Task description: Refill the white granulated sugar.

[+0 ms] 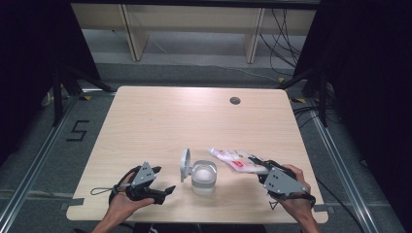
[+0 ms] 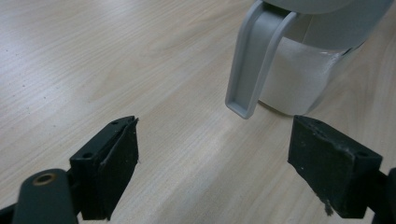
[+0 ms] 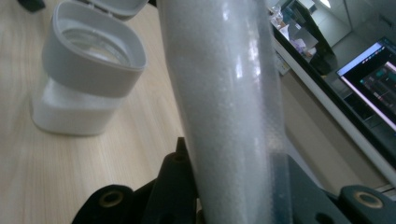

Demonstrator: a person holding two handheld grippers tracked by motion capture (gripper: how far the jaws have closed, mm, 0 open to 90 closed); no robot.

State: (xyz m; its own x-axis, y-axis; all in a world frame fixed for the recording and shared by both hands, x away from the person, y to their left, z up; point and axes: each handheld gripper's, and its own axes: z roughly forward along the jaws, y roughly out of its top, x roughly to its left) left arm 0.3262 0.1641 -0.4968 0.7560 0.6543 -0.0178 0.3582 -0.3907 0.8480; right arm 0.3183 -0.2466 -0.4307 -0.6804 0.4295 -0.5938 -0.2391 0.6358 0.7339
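High view first: I count two grippers, one in each of my hands, and two things between them on the one wooden table (image 1: 145, 121). My left gripper (image 1: 163, 190) lies low near the front edge, its jaws spread wide with nothing between them. My right gripper (image 1: 253, 164) sits at the right, jaws clamped on one clear plastic bag (image 1: 233, 160) of white grains with a red patch on it; the bag slants up and away from the jaws toward the middle of the table, its far end near the container but not touching it.

One container (image 1: 204, 177) stands upright between my two grippers, just right of the left one. It is clear-walled, holds a white filling, and has a grey collar. Its one grey lid (image 1: 185, 164) is flipped open and stands on edge at the left side of the container.

Left gripper view: my two black pads (image 2: 112, 163) stand far apart over bare wood, and the hanging lid (image 2: 254, 60) with the container (image 2: 303, 79) behind it lies ahead, apart from both pads.

Right gripper view: the bag (image 3: 229, 93) rises from between my two jaws, pinched tight at its base, full of fine white grains. The open container (image 3: 86, 79) stands to the left of it, its mouth uncovered and a white layer in its lower part.

One dark round hole (image 1: 235, 100) sits in the table near the far edge.
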